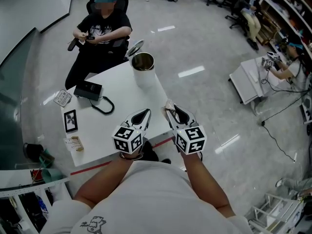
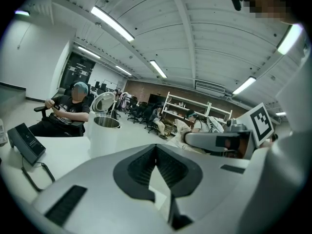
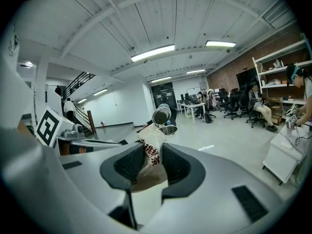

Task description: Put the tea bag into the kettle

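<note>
Right tool (image 3: 152,150), clamped on tea bag (image 3: 151,136); left tool (image 2: 156,152), closed, empty; kettle (image 1: 143,65), lid open, well apart on bench (image 1: 117,89): bag could be snagged on rim or dropped short.

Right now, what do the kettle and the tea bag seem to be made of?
The kettle: matte white outer wall, probably plastic or coated metal; its shiny grey inside suggests steel. The tea bag: a thin, crinkled, pale sachet with red print, seemingly paper, perhaps coated.

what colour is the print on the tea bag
Dark red, on the pale cream paper tea bag; clearest in the right gripper view.
</note>
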The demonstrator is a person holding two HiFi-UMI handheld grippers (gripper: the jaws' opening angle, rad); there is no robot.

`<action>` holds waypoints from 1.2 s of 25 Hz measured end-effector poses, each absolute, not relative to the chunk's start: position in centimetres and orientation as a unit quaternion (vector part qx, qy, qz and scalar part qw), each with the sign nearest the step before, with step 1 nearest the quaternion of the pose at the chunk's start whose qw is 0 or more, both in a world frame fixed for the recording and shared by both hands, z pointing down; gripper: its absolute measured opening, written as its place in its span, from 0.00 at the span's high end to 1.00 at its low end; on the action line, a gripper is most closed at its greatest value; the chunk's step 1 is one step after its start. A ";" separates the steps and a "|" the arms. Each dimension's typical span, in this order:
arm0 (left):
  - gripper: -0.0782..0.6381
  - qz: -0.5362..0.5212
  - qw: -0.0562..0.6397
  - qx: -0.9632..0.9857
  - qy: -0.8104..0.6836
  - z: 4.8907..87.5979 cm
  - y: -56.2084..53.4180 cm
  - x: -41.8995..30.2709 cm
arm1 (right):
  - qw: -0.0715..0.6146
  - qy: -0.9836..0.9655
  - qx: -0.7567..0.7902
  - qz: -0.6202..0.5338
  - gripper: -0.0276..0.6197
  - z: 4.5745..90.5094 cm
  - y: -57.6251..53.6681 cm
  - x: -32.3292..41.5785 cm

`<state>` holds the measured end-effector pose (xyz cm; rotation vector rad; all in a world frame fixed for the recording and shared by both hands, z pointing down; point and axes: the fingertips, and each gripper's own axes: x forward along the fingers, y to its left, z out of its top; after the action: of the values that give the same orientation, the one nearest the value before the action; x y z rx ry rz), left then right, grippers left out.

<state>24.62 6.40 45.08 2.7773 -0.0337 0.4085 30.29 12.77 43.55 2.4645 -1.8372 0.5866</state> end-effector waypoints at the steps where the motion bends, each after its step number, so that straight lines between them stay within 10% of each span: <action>1: 0.88 0.144 0.169 0.975 -0.012 45.2 5.9 25.0 | 0.006 -0.588 0.787 0.189 0.76 43.6 12.2 30.7; 30: 0.88 0.121 0.228 0.964 -0.068 45.1 -7.7 32.3 | 0.070 -0.657 0.722 0.207 0.76 45.4 -3.9 36.2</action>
<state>32.26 -7.73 45.11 2.6551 -0.1867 0.3321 36.20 -3.86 45.38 2.1717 -1.9763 0.6221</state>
